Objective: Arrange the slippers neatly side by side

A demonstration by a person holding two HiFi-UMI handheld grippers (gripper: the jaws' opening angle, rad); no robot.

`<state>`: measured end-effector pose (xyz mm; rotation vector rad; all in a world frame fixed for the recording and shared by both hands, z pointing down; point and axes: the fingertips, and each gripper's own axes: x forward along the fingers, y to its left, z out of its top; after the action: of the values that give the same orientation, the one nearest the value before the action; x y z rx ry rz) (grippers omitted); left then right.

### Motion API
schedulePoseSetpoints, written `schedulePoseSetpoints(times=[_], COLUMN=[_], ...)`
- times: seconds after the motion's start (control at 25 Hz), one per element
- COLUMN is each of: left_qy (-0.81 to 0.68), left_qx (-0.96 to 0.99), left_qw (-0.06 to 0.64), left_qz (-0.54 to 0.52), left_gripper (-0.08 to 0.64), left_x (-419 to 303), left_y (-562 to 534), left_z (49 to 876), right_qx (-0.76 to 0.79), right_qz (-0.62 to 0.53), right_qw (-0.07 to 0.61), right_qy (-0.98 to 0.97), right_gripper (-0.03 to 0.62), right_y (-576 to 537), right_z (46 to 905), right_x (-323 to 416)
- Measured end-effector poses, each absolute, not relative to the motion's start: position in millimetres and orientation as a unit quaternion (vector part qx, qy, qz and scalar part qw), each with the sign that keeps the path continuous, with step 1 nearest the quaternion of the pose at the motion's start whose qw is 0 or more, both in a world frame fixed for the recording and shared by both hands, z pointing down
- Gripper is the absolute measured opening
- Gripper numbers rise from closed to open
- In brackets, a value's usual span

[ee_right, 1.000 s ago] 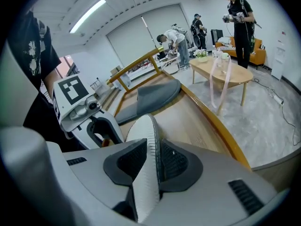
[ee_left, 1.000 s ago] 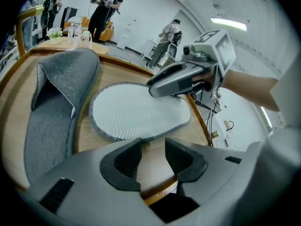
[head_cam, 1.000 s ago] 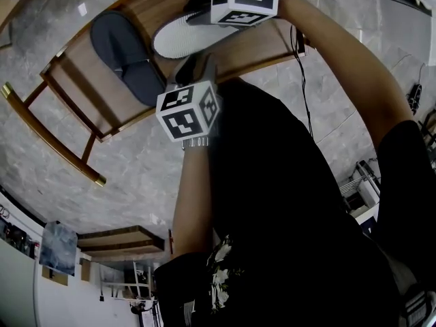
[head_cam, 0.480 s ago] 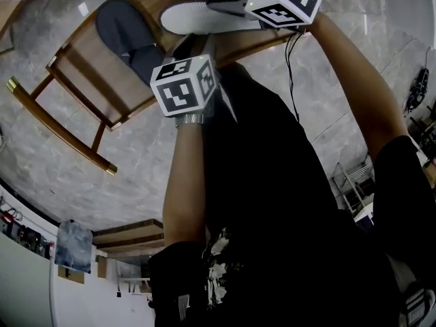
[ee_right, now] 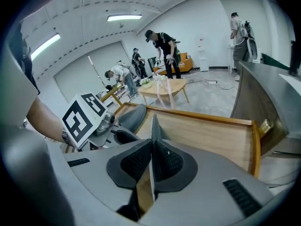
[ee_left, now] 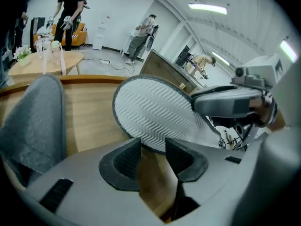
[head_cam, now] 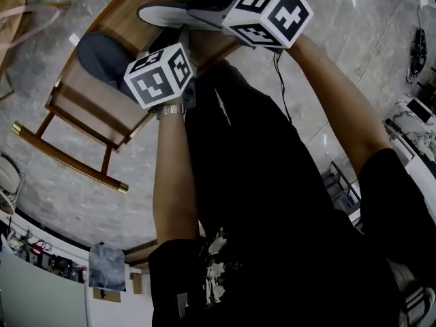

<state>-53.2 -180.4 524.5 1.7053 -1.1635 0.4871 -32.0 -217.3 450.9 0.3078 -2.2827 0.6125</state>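
**Right tool (ee_right: 151, 145) closing on the upturned slipper's rim**

The wooden worktop (ee_left: 89, 121) carries the grey slipper (head_cam: 95, 53), which lies flat at the left. The white-soled slipper (ee_left: 155, 112) stands on edge just right of it, its long axis running leftward from the right tool. Its sole faces the left tool (ee_left: 153, 149), whose jaws stand apart and empty.

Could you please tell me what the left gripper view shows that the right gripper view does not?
Only the left gripper view shows the ridged sole of the tilted slipper and the left tool with jaws apart and empty. Only the right gripper view shows the right tool closing its jaws on that slipper's edge, plus the left tool's cube. Both show the other slipper on the wooden table.
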Motion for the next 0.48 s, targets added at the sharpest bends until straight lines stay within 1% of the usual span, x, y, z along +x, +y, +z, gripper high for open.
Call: schedulePoseSetpoints(times=[0.12, 0.24, 0.4, 0.48], left_qy=[-0.476, -0.486, -0.484, -0.488], left_qx=[0.711, 0.71, 0.715, 0.712], left_qw=[0.481, 0.476, 0.464, 0.463], left_qz=[0.193, 0.182, 0.199, 0.201], left_gripper=[0.156, 0.156, 0.149, 0.149], left_x=[-53, -57, -63, -68], left_y=[-195, -209, -216, -215], left_z=[523, 520, 523, 523], right_qx=[0.162, 0.171, 0.196, 0.205], right_qz=[0.257, 0.291, 0.278, 0.284], right_qw=[0.369, 0.358, 0.359, 0.348], right_qy=[-0.878, -0.871, -0.869, -0.87], right_gripper=[0.026, 0.028, 0.026, 0.026], right_y=[-218, -206, -195, -195], right_z=[444, 435, 439, 441], right_x=[-32, -44, -55, -57])
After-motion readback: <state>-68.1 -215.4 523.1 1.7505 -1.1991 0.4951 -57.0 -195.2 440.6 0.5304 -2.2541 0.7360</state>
